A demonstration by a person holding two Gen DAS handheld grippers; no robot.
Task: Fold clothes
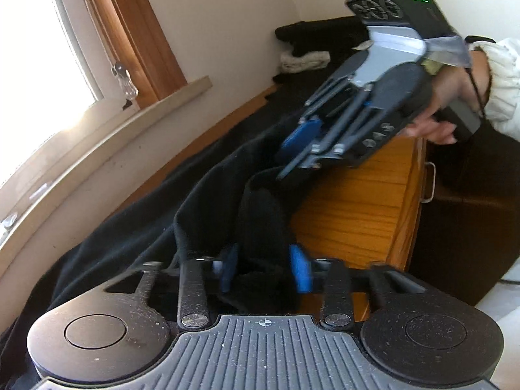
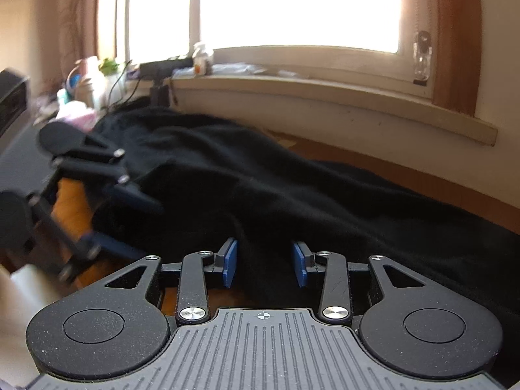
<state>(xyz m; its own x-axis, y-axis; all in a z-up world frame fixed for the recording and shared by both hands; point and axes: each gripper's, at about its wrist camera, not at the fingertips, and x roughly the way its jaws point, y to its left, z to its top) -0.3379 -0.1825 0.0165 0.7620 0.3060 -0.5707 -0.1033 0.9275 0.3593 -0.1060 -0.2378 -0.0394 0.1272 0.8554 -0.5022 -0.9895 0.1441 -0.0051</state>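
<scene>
While the black garment [image 2: 260,169] lies spread along the wooden desk [image 1: 351,195] below the window sill [image 2: 325,94], both hand-held grippers have hold of its near edge. Seen from the left wrist, the left gripper [image 1: 265,269] points forward and somewhat downward, its blue pads [image 1: 300,271] drawn in on a thick bunched fold of the dark cloth that rises between them and runs away toward the other tool; the cloth fills the gap, so this gripper is clenched on the fabric. Farther along that same fold, the right gripper [image 1: 299,149] comes in from the upper right, tilted down and toward the left, its fingers meeting the cloth where the fold peaks. A hand [image 1: 442,110] wraps the grip behind it, with a white gathered sleeve [image 1: 500,78] at the wrist, and a green light glows on the black block on top. From the right wrist, the right gripper's own pads [image 2: 230,265] stand either side of a ridge of the black fabric that passes between them, pressed against it, so it is grasping the garment too. To the left in that view the left gripper [image 2: 130,221] appears blurred, angled across the desk edge with its fingers at the cloth's hanging border. Part of the garment drapes over the front of the desk, where orange wood shows beneath it, and a dark heap with a pale knitted piece [image 1: 304,60] sits at the far end
</scene>
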